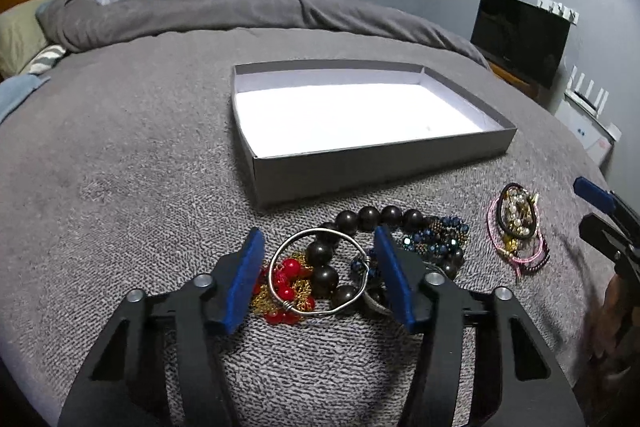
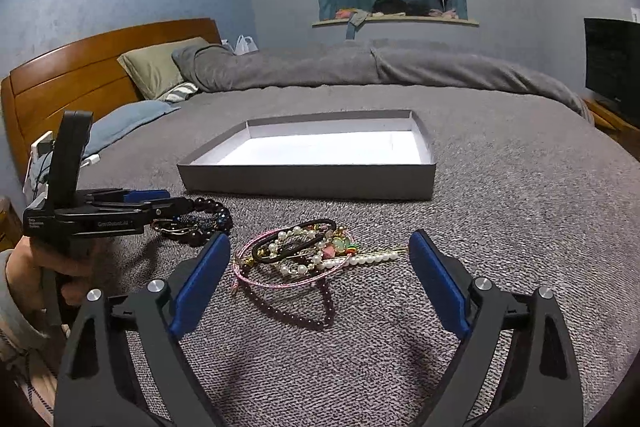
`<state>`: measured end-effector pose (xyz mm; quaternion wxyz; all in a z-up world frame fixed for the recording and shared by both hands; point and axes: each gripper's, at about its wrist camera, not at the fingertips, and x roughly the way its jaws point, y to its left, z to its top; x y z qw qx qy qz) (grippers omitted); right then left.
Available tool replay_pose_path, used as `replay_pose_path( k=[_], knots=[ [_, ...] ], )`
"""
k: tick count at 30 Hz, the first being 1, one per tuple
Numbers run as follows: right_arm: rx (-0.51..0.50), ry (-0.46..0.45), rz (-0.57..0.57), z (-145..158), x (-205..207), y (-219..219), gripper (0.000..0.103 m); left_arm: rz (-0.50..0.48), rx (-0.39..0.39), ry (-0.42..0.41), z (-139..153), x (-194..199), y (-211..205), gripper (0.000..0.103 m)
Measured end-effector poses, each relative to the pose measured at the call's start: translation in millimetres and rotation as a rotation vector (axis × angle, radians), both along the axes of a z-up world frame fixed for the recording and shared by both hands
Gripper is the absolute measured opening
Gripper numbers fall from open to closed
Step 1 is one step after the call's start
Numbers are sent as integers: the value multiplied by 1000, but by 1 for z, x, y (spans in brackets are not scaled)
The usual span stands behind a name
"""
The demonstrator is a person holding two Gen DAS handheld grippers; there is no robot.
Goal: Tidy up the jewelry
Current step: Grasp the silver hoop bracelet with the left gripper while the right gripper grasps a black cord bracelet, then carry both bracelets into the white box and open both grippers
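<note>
A shallow grey box [image 1: 372,167] with a white inside lies open on the bed; it also shows in the right wrist view [image 2: 308,183]. My left gripper [image 1: 320,251] is open, its blue pads either side of a pile: a silver wire bangle [image 1: 320,273], dark wooden beads [image 1: 372,217], red beads on gold chain [image 1: 286,281] and blue crystal beads [image 1: 440,233]. My right gripper [image 2: 320,251] is open just short of a second pile [image 2: 304,255] of pearl strands, a pink cord, a black hair tie and a dark bead string. That pile shows in the left wrist view [image 1: 518,227].
Everything rests on a grey knit bedspread [image 1: 120,167]. A rumpled grey duvet [image 2: 360,67], pillows and a wooden headboard [image 2: 72,79] lie beyond the box. A dark screen [image 1: 520,39] stands at the right. The left gripper shows in the right wrist view [image 2: 152,203].
</note>
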<state>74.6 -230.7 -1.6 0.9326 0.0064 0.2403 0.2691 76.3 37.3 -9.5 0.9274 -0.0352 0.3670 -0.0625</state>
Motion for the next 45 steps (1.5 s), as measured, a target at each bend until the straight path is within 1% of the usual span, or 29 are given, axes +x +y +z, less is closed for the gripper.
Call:
replay_pose_path(
  k=[1, 2, 3, 4, 5, 7, 9, 10, 13, 15, 18, 23, 24, 25, 26, 27, 31, 35, 41, 45],
  knots=[
    [-3, 8, 4, 0, 2, 1, 81, -1, 3, -1, 0, 0, 0, 51],
    [-8, 21, 8, -1, 4, 2, 78, -5, 0, -5, 1, -1, 1, 51],
    [-13, 33, 14, -2, 7, 4, 71, -7, -1, -11, 1, -2, 1, 51],
    [-17, 43, 19, -2, 8, 5, 66, -10, -2, -20, 2, -3, 2, 51],
    [-21, 54, 23, -3, 10, 7, 65, -12, -4, -31, 4, -5, 3, 51],
    [-21, 72, 36, -4, 14, 10, 57, -10, -9, -53, 7, -9, 4, 51],
    [-20, 86, 45, -4, 18, 14, 54, -6, -15, -88, 11, -14, 5, 51],
    [-19, 89, 50, -5, 19, 14, 50, -3, -16, -100, 13, -15, 6, 51],
    [-15, 108, 63, -6, 23, 19, 42, 14, -12, -142, 20, -20, 11, 51],
    [-21, 123, 66, -7, 25, 23, 39, 28, -17, -157, 23, -22, 16, 51],
    [-31, 149, 51, -11, 31, 26, 39, 38, -29, -161, 24, -22, 21, 51],
    [2, 203, 36, -14, 48, 24, 39, 27, -20, -153, 20, -21, 17, 51],
    [8, 206, 38, -14, 50, 24, 37, 26, -20, -152, 20, -21, 17, 51],
    [16, 208, 43, -13, 51, 24, 27, 25, -22, -153, 20, -22, 16, 51],
    [22, 207, 46, -13, 52, 24, 20, 23, -21, -152, 19, -22, 15, 51],
    [24, 206, 49, -12, 52, 24, 9, 22, -21, -152, 19, -22, 14, 51],
    [13, 164, 71, -7, 44, 29, 6, 21, -21, -153, 18, -23, 13, 51],
    [50, 138, 75, -1, 40, 22, 6, 20, -22, -163, 18, -25, 11, 51],
    [116, 87, 75, 18, 35, 12, 6, 5, -32, -191, 22, -28, 9, 51],
    [110, 48, 73, 31, 36, 13, 6, -13, -24, -214, 28, -27, 2, 51]
  ],
)
